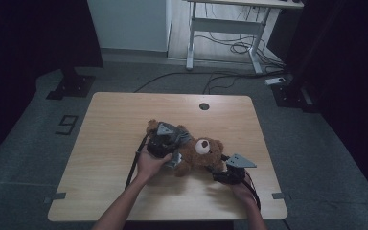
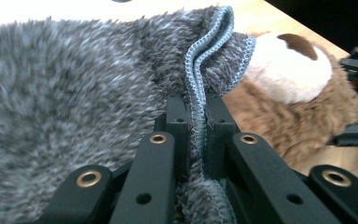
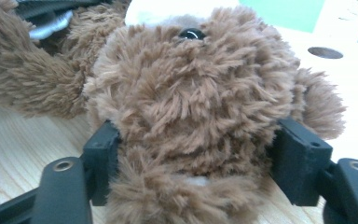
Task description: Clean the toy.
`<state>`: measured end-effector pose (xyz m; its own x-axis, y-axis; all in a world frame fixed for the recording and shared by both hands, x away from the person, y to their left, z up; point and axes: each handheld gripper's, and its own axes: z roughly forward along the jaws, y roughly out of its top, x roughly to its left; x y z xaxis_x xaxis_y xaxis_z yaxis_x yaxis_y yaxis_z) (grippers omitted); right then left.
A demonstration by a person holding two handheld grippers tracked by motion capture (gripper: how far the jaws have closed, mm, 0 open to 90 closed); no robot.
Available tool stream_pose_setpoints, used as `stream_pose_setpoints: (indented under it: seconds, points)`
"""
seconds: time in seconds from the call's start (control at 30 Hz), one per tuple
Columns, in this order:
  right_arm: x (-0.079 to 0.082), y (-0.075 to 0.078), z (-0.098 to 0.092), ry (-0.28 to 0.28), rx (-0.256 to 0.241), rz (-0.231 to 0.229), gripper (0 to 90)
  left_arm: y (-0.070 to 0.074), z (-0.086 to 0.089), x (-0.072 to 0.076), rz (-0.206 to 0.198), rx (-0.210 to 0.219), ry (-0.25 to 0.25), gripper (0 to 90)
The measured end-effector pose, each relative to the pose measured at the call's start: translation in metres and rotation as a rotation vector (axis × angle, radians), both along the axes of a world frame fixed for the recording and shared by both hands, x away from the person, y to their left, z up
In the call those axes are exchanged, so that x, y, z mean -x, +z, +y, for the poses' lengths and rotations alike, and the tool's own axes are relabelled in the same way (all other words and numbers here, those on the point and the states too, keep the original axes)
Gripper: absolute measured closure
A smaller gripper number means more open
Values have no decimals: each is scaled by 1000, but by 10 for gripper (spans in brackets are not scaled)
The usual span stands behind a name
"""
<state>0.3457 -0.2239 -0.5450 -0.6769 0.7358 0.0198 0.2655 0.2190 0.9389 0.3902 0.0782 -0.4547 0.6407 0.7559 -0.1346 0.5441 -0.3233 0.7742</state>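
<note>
Currently, the left gripper point(image 2: 197, 121) is clamped on the grey cloth's point(image 2: 74, 84) stitched edge; the right gripper point(image 3: 196, 149) grips the teddy bear's point(image 3: 191, 93) head on the table point(image 1: 115, 120).

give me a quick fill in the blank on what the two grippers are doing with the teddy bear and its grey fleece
1. The left gripper is shut on the stitched ____ of the grey fleece garment.
2. The right gripper has its jaws on either side of the teddy bear's ____.
3. The teddy bear lies on a ____ table.
4. The bear's fur is ____, with a cream muzzle.

Missing words: edge; head; wooden; brown
</note>
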Motion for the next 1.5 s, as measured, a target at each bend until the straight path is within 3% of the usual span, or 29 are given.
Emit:
stream_pose_setpoints:
  seconds: [0.17,0.3,0.47,0.5,0.6,0.73,0.77,0.8,0.83,0.97,1.1,1.27,1.37,1.43,1.5]
  points:
    - [-2,0,-3,-3,-32,36,248,-2,26,4,-16,16,51,826]
    - [-3,3,-8,18,-55,72,195,-13,44,4,10,36,89,824]
    - [-3,17,-24,19,-156,90,169,-28,57,3,51,81,104,822]
    - [-2,26,-30,7,-223,87,161,-30,58,4,52,79,104,822]
    - [-3,34,-33,-21,-251,90,153,-33,60,5,59,69,101,821]
    - [-12,37,-22,-47,-227,138,127,-38,63,5,77,65,100,821]
    - [-16,34,-18,-56,-198,155,116,-39,64,5,82,60,102,820]
    - [-22,26,-8,-57,-155,205,97,-40,65,5,92,59,103,820]
    - [-22,26,-8,-57,-155,205,60,-41,66,4,97,59,104,820]
    - [-25,16,-1,-33,-139,288,1,-47,70,1,125,61,110,818]
    - [-24,9,6,-25,-92,344,32,-50,71,0,143,78,100,817]
    - [-23,6,13,-6,-63,363,219,-56,71,-2,172,101,93,817]
    - [-24,5,13,-14,-42,331,300,-58,70,-6,169,68,116,816]
    - [-27,4,13,-22,-41,313,318,-60,71,-9,168,29,128,815]
    - [-30,2,14,-30,-36,281,329,-63,75,-13,180,22,145,815]
